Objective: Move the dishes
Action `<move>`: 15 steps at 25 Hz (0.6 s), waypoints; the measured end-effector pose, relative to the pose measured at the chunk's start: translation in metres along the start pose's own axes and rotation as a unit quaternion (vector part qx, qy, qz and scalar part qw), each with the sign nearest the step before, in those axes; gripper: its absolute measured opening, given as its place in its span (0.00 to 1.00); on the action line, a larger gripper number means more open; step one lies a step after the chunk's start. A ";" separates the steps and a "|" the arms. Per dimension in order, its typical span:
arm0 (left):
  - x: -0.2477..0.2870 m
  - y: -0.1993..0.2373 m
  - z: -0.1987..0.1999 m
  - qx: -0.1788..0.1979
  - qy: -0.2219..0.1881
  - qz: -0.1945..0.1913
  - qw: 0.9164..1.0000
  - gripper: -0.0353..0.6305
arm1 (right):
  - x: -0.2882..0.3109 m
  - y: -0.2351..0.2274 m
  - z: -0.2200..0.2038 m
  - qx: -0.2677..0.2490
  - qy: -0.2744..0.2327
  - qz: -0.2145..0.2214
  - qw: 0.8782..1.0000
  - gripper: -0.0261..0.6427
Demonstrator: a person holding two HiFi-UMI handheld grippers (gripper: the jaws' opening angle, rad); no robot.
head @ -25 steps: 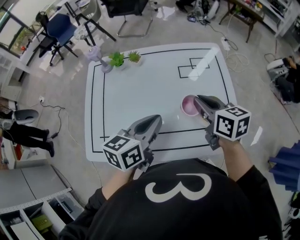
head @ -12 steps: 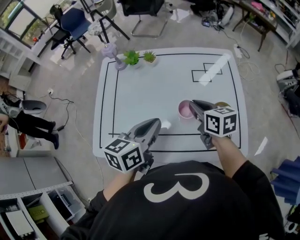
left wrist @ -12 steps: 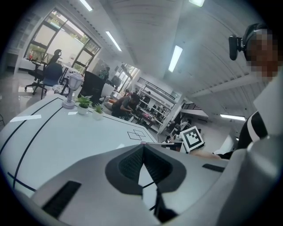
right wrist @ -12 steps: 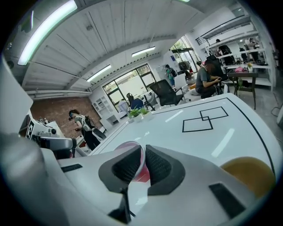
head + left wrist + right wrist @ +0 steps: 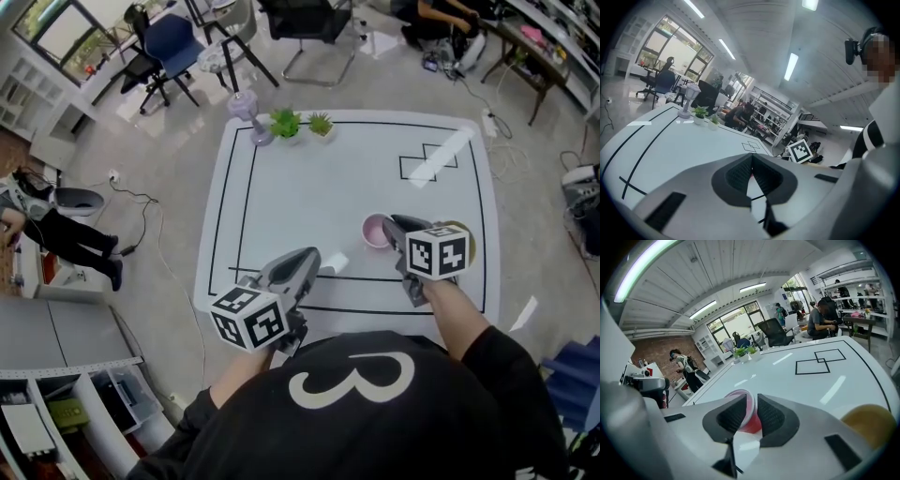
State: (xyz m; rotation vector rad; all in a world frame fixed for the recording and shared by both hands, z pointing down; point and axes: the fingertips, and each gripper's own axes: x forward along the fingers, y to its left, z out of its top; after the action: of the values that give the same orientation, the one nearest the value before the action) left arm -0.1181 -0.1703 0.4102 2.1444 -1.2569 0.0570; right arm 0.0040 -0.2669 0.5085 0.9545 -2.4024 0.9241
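Pinching the near rim of the smooth, thin-walled pink bowl [image 5: 375,229], the right gripper [image 5: 751,404] has one ribbed pad inside the wall and one outside. The bowl extends straight ahead of it over the glossy white table [image 5: 309,178]. A round tan dish [image 5: 872,425] sits just to its right. The left gripper [image 5: 751,164], jaws together and empty, is farther off.

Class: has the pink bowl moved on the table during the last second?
Yes. The pink bowl, clamped at its rim by the right gripper, has shifted left, judged against the black double square outline.
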 end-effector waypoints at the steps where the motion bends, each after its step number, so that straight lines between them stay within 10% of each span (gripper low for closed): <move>1: -0.001 0.000 0.000 -0.001 -0.001 0.000 1.000 0.06 | 0.000 0.000 0.000 0.002 -0.001 -0.001 1.000 0.14; 15: 0.018 -0.017 -0.010 -0.005 0.019 -0.035 0.999 0.06 | -0.048 0.005 0.019 -0.017 -0.052 0.006 0.998 0.40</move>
State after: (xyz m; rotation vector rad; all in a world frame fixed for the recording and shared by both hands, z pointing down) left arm -0.0923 -0.1730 0.4154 2.1679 -1.1568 0.0608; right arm 0.0315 -0.2558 0.4660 0.9988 -2.5047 0.8545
